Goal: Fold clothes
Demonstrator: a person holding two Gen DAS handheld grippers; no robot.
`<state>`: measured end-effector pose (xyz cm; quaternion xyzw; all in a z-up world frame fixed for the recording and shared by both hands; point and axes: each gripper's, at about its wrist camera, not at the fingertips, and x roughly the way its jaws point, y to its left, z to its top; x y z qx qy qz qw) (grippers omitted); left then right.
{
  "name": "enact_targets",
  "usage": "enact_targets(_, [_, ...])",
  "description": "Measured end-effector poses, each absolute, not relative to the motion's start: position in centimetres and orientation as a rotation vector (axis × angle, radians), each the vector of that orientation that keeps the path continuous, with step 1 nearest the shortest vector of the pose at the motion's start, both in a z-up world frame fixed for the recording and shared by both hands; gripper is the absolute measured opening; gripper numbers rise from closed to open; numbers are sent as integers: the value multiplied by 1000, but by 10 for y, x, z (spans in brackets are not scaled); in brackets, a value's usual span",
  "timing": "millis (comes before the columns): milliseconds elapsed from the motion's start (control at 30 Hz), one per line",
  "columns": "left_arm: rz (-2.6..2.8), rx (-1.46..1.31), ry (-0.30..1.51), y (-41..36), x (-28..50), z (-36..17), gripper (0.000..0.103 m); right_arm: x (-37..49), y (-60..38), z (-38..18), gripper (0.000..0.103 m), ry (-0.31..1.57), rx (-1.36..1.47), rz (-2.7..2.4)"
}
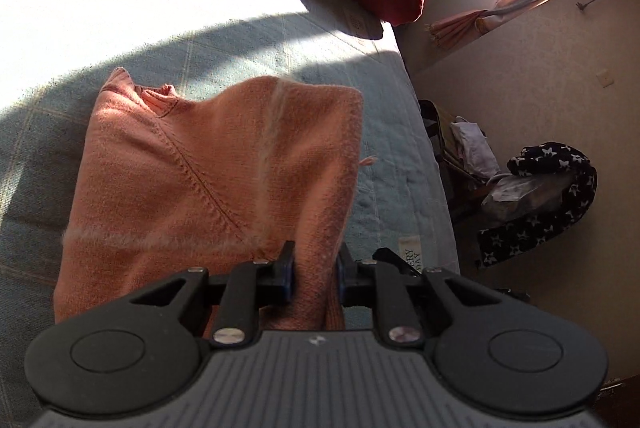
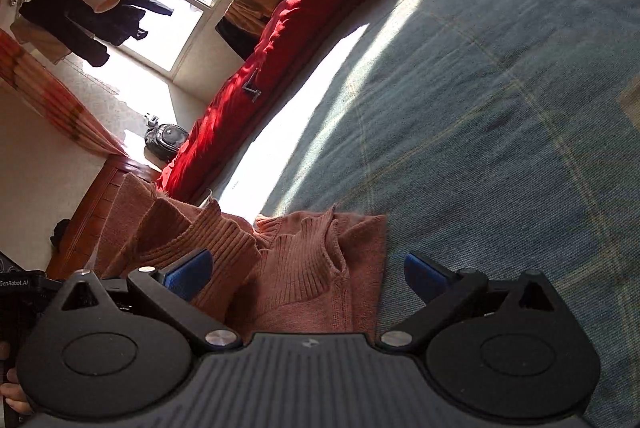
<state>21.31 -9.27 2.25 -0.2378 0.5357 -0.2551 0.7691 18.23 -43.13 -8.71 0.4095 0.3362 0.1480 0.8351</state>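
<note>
Small white lettering reading "GenRobot.AI" is printed on a black part at the left edge of the right wrist view. In the left wrist view a white fabric label [image 1: 409, 251] sewn at the bed's edge carries dark capitals, of which only fragments like "ERY" can be made out.

A salmon-pink knitted sweater [image 1: 208, 188] lies on the bed [image 1: 400, 116], over a blue-grey woven bedspread [image 2: 480, 132] crossed by thin pale lines forming large checks. The knit is fuzzy, with a raised diagonal seam running from the neck opening and faint lighter bands across it. One side is lifted into a standing fold. The left gripper [image 1: 315, 270] has its jaws pressed onto that fold, pinching a thick bunch of the knit between blue pads.

The right gripper [image 2: 308, 274] hovers over the sweater's ribbed cuffs and hem [image 2: 296, 260], its jaws spread wide with the blue pads [image 2: 188, 274] well apart and nothing between them. The ribbing is wavy and frilled at its edges.

A crumpled red quilt [image 2: 288, 40] lies along the far side of the bed, in bright sunlight. A black cloth with white stars [image 1: 560, 188] is draped over clutter on the floor beside the bed.
</note>
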Motion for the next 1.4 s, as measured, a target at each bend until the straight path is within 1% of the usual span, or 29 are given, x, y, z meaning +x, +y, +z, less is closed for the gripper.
enact_targets(500, [-498, -477, 1297, -154, 228, -30, 18, 164, -462, -103, 103, 691, 915, 231])
enact_targets(533, [-497, -467, 1307, -157, 228, -34, 19, 163, -464, -104, 103, 692, 918, 223])
enact_targets(567, [-498, -457, 1316, -160, 228, -37, 23, 161, -466, -104, 103, 691, 919, 213])
enact_targets(600, [-506, -449, 1318, -163, 229, -38, 25, 159, -468, -105, 103, 690, 918, 205])
enact_targets(667, [-531, -440, 1314, -170, 229, -39, 35, 157, -470, -106, 103, 691, 915, 187])
enact_targets(800, [-628, -419, 1321, -185, 229, -37, 35, 155, -474, -108, 103, 695, 918, 166])
enact_targets(833, [-643, -408, 1314, -186, 228, -36, 35, 154, -474, -108, 103, 698, 914, 163])
enact_targets(1000, [-745, -301, 1228, -184, 223, -19, 44, 154, -471, -104, 103, 706, 875, 179])
enact_targets(1067, [-761, -244, 1184, -177, 217, -12, 50, 152, -469, -101, 103, 707, 852, 210])
enact_targets(1200, [-774, -106, 1083, -160, 200, -2, 53, 148, -463, -95, 103, 709, 819, 281])
enact_targets(1267, [-765, -42, 1035, -147, 189, 0, 58, 146, -459, -91, 103, 709, 807, 324])
enact_targets(1300, [-759, -13, 1009, -140, 182, 0, 59, 145, -456, -88, 103, 707, 799, 349])
enact_targets(1400, [-739, 53, 932, -116, 159, -4, 63, 140, -443, -82, 94, 710, 781, 418])
